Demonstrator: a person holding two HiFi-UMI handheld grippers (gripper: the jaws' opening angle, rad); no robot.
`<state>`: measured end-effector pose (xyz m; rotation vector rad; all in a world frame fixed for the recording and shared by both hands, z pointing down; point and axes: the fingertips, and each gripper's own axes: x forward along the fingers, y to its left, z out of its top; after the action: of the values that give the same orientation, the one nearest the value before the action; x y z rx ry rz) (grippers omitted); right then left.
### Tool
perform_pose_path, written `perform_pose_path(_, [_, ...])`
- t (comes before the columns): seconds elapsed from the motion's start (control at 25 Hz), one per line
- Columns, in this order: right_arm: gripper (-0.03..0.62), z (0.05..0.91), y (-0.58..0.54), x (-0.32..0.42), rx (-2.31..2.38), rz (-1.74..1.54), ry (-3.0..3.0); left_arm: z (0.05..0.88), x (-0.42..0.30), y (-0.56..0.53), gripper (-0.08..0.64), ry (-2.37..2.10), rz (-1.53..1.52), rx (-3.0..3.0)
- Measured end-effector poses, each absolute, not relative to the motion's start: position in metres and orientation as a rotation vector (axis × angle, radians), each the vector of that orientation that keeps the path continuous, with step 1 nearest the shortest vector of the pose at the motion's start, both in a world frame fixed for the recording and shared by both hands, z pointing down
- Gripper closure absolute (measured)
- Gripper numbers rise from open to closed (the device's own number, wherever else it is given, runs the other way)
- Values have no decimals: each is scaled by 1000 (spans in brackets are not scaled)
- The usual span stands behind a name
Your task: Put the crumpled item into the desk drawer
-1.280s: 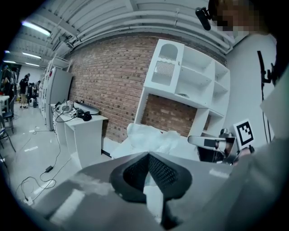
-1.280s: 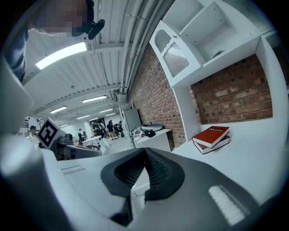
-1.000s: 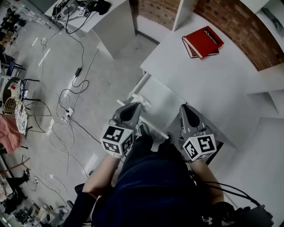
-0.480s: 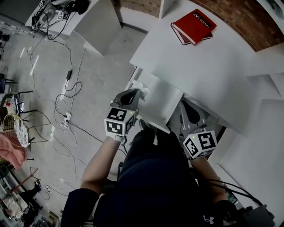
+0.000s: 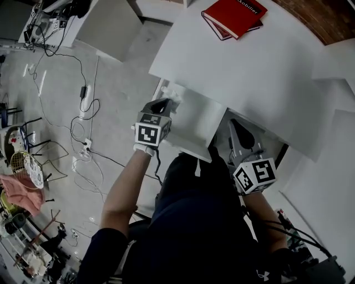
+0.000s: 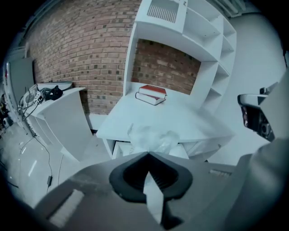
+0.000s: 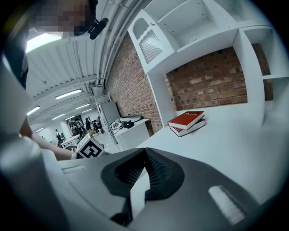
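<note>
My left gripper (image 5: 165,104) is shut on a crumpled white tissue (image 5: 173,95), which bulges out past the jaw tips (image 6: 151,136). It hangs over the far left corner of the open white drawer (image 5: 194,119), which is pulled out from under the white desk (image 5: 249,66). Whether the tissue touches the drawer, I cannot tell. My right gripper (image 5: 237,125) is shut on nothing, in the gap right of the drawer below the desk's edge. Seen from the right gripper view, its jaws (image 7: 145,151) meet at desktop height.
Two red books (image 5: 233,14) lie stacked at the desk's far end, below brick wall and white shelves (image 6: 198,40). Cables (image 5: 89,111) trail over the floor to the left. The person's lap (image 5: 194,222) sits close against the drawer front.
The head view has tipped down and nearer. My left arm has stretched out, carrying the tissue on along the drawer's left side. The right gripper stays beside the drawer.
</note>
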<state>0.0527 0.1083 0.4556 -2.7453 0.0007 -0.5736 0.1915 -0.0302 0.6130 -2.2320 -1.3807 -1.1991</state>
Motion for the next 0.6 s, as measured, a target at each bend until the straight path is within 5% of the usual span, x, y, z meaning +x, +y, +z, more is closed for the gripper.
perform_pose_path(0.6, [589, 495, 135, 42, -2681, -631, -118, 731, 208, -30, 557, -1257, -1372, -1757])
